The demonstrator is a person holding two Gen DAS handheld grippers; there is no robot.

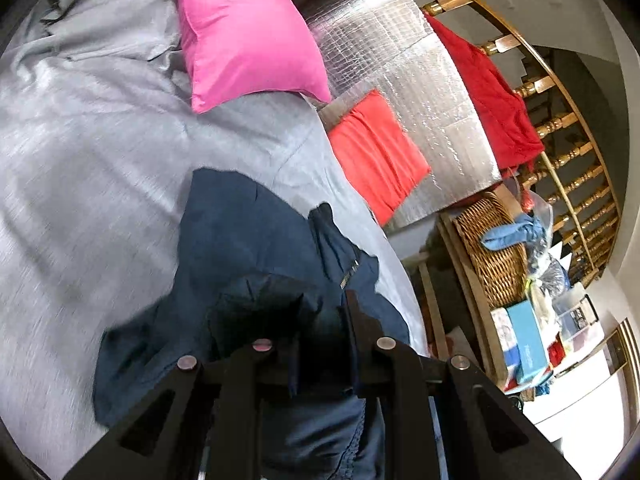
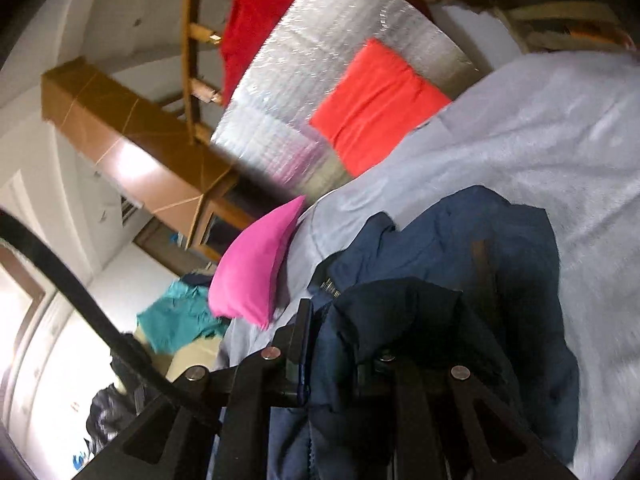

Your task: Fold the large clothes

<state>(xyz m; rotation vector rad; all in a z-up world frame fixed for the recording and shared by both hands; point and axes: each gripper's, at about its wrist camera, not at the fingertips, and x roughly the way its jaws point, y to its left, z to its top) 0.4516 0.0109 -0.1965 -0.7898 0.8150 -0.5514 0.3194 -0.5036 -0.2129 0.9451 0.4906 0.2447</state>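
A dark navy garment [image 1: 240, 248] with a metal zipper lies bunched on the grey bedsheet [image 1: 100, 140]. In the left wrist view my left gripper [image 1: 320, 312] is shut on a fold of the navy cloth, which drapes over and between its black fingers. In the right wrist view the same navy garment [image 2: 480, 248] spreads over the grey bedsheet [image 2: 540, 128], and my right gripper [image 2: 340, 320] is shut on another bunch of it; the cloth hides the right finger. Both views are blurred by motion.
A pink pillow [image 1: 244, 32] and a red cushion [image 1: 376, 152] lie near a silver foil-covered headboard [image 1: 400, 60]. A red cloth [image 1: 492, 96] hangs on a wooden railing. A wicker basket [image 1: 492, 248] and boxes stand beside the bed. Teal clothing [image 2: 180, 320] lies beyond the pink pillow [image 2: 256, 264].
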